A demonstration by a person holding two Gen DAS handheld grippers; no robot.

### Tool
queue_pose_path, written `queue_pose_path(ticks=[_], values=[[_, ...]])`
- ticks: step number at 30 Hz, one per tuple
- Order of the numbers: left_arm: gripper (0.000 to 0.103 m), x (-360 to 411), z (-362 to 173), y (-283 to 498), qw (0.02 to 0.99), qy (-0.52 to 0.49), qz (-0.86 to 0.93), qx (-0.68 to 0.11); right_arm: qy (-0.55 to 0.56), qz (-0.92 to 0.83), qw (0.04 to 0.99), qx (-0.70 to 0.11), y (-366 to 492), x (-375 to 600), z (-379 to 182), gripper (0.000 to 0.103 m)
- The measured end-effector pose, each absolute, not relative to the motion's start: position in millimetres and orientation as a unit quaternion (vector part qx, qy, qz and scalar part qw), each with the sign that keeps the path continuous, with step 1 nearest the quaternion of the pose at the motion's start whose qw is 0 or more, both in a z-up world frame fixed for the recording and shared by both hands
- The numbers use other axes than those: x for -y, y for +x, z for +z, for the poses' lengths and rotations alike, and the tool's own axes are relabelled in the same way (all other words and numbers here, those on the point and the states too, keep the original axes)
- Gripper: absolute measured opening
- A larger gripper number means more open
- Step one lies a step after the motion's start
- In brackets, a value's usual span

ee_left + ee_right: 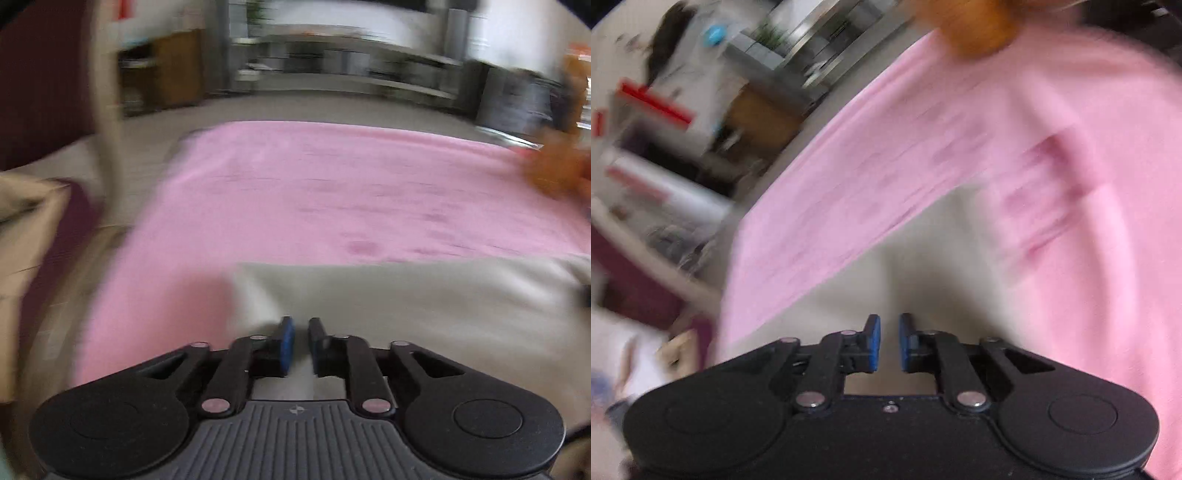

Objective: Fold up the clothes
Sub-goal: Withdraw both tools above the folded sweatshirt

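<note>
Left gripper: blue pads almost together with only a thin slit, low over smooth beige cloth; cannot tell if any cloth is pinched. Beyond it, soft pink garment spread flat, blurred, with a fuzzy orange thing at its right edge. Right gripper: closed, nothing seen between the pads, above the same beige cloth, pink garment just beyond.

Readable text: none can be made out in either view.
Left gripper body: a small round emblem is seen, without letters.
Background: blurred; nothing legible.
</note>
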State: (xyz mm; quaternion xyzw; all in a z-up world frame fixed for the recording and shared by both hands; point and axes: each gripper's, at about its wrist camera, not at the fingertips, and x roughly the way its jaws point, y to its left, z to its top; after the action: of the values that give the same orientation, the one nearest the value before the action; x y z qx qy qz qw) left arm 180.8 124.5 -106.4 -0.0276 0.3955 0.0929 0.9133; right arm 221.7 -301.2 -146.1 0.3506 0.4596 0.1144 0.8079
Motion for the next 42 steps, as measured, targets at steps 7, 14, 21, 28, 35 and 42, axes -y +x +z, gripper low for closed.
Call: queue_pose_path(ticks=[7,14,21,28,35,42], values=[[0.014,-150,-74,172,0.923,-0.106,0.129,-0.348,0.415,-0.059,0.843,-0.337,200,360,-125,0.010],[0.020,-110,-90,198,0.922,-0.084,0.006,-0.377,0.380,0.145,0.828,-0.386,224,291,-129,0.010],[0.014,-147,-111,214,0.915,-0.121,0.105,-0.369,0.416,0.125,0.810,-0.395,238,302,-171,0.000],[0.014,-171,-94,198,0.896,-0.103,0.227,-0.368,0.492,-0.059,0.811,-0.312,212,364,-176,0.002],[0.021,-148,-26,139,0.910,-0.079,0.146,-0.380,0.473,-0.002,0.814,-0.336,172,345,-92,0.006],[0.027,-135,-47,70,0.903,-0.027,0.094,-0.418,0.382,0.081,0.854,-0.343,97,324,-50,0.017]])
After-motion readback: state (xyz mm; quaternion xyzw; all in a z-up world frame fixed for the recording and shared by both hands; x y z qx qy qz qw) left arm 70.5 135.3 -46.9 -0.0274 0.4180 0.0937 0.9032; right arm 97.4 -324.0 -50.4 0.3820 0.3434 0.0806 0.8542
